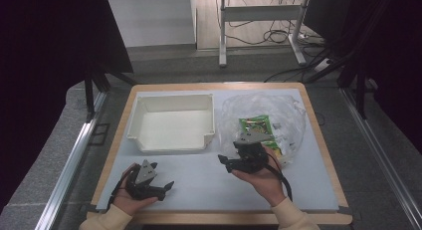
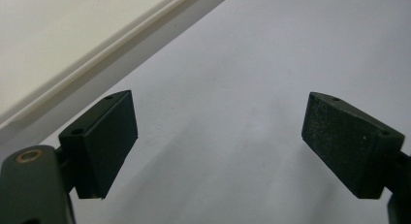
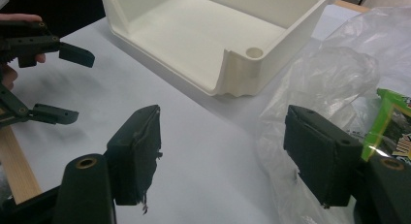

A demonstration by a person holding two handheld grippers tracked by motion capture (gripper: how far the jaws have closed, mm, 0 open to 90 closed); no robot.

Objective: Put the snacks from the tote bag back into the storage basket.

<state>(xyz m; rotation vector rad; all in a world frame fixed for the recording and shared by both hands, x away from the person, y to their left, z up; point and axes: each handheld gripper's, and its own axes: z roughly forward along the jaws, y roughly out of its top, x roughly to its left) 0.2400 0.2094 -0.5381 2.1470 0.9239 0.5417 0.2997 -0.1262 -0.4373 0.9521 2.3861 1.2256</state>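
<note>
Jaws on both your grippers stand wide apart, gripping nothing. Your right gripper [image 1: 230,161] sits at the near edge of the clear plastic bag [image 1: 278,115] holding green packets [image 1: 255,124]; your left gripper [image 1: 158,176] rests over bare table [image 1: 209,182], just before the white bin [image 1: 171,123].

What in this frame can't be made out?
- Packets in the plastic bag, high view: count and labels unreadable through crumpled film, partly behind the right gripper.
- Green packet, right gripper view: cut off by the right edge, print blurred.
- White bin, left gripper view: just a rim corner shows; inside is out of frame.
</note>
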